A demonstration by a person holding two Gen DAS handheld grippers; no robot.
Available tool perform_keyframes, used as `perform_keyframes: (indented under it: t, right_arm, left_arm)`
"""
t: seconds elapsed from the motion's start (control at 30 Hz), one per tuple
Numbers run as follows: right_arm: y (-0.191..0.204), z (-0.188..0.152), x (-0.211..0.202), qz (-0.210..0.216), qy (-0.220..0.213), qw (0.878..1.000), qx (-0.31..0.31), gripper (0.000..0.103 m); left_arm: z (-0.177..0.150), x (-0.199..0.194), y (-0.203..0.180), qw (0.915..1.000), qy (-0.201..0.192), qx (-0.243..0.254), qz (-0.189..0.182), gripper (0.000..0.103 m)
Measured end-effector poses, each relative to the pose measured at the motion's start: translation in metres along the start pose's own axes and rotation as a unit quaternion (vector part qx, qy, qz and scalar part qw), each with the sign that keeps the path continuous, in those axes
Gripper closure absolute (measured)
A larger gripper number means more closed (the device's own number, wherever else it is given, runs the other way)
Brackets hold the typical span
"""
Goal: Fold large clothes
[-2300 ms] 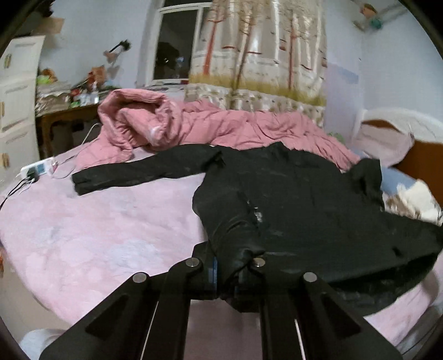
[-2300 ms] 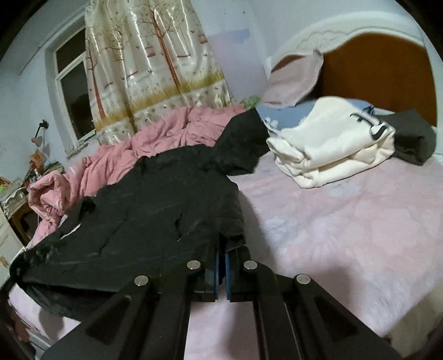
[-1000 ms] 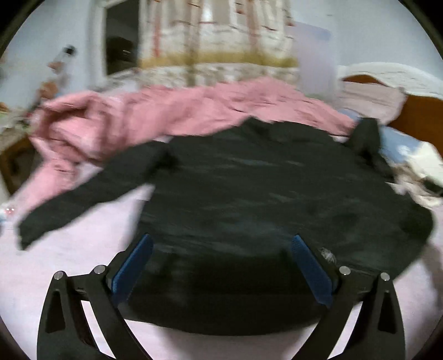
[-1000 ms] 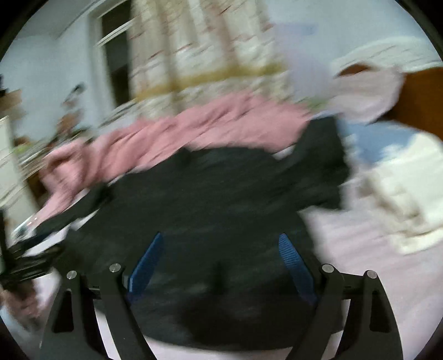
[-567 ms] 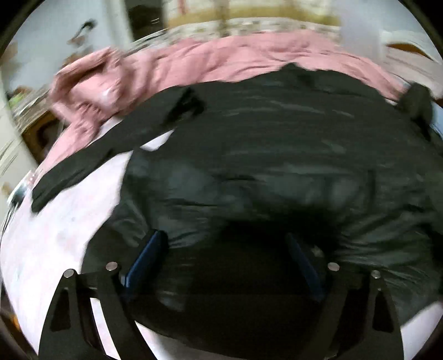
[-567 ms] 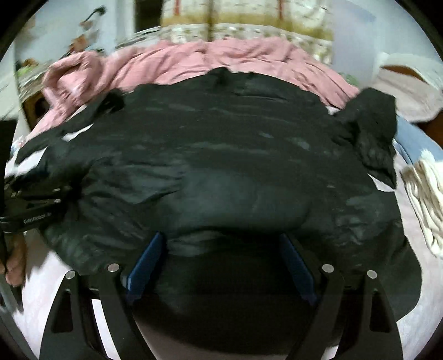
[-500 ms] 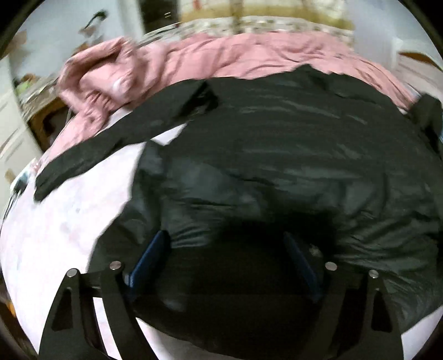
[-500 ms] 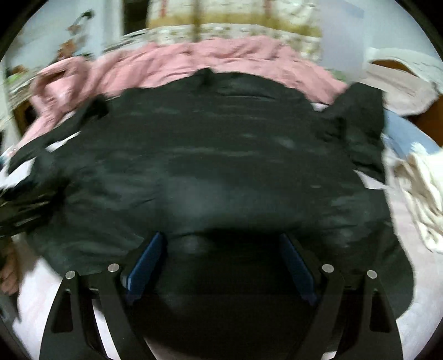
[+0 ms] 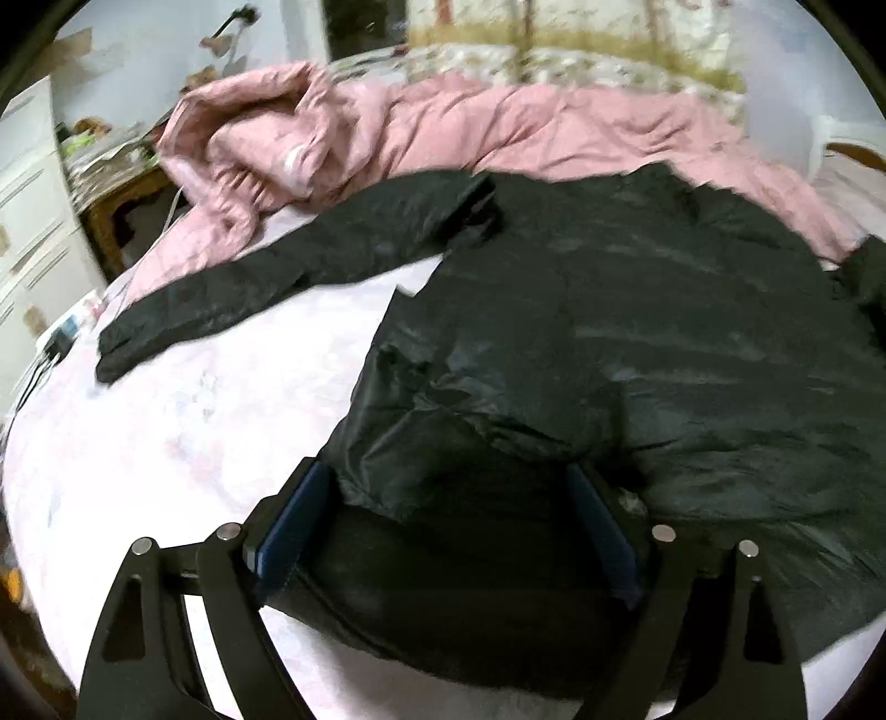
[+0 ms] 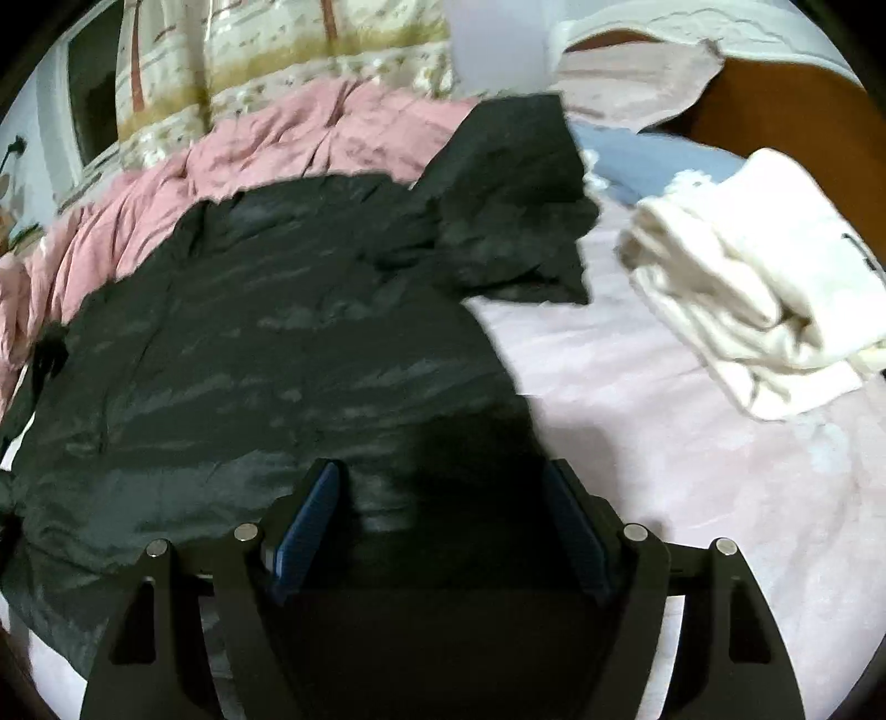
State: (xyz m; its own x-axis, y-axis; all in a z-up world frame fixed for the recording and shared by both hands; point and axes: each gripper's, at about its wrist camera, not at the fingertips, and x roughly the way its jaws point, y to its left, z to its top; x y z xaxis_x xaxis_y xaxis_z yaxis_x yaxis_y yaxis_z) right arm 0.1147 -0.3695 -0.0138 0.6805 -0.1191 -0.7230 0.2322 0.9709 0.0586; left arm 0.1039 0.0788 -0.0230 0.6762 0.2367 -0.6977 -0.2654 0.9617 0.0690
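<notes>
One black jacket (image 9: 637, 332) is spread flat across the bed (image 9: 166, 432), on a pale pink sheet. In the left wrist view, left to right: a white drawer unit (image 9: 27, 232) at the far left edge, a power strip (image 9: 61, 338) on the sheet by the bed's edge, one long black sleeve (image 9: 266, 282) stretched out toward the left, then the jacket body filling the centre and right. One pink quilted coat (image 9: 260, 149) is bunched behind the sleeve, merging into a pink duvet (image 9: 554, 127) along the back. A patterned curtain (image 9: 581, 50) is seen behind.

The left tool (image 9: 443, 531) is held over the near left hem, its two blue pads (image 9: 293, 520) set wide apart; jacket fabric lies between them but is not pinched.

In the right wrist view, left to right: a window (image 10: 88, 111), the curtain with tree print, the pink duvet, the jacket body, the second sleeve (image 10: 515, 210) folded up toward the pillows, one blue pillow (image 10: 653, 160), and one folded cream garment (image 10: 764, 288) on the sheet, well apart from the jacket. A small dark mark is seen at the cream garment's right edge; it cannot be read. A wooden headboard (image 10: 786, 116) is at the upper right.

The right tool (image 10: 443, 531) is held over the near right hem, jaws closing, pads still spread; fabric is between them, not clamped. No readable writing is seen.
</notes>
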Motion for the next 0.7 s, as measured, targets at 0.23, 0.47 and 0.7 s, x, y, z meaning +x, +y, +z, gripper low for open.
perform_keyframes:
  t: [0.23, 0.47, 0.7]
  right_arm:
    - [-0.002, -0.008, -0.060, 0.052, -0.072, 0.996, -0.006, 0.026]
    - [0.026, -0.047, -0.073, 0.056, -0.045, 0.996, -0.060, 0.026]
    - [0.039, -0.076, -0.094, 0.077, -0.058, 0.986, -0.132, 0.026]
  left_arm:
    - [-0.006, -0.051, 0.012, 0.9960, -0.067, 0.029, -0.053, 0.013]
    - [-0.015, -0.057, 0.006, 0.9959, -0.045, 0.054, -0.057, 0.013]
    - [-0.047, -0.094, -0.002, 0.9824, -0.120, 0.123, -0.073, 0.011]
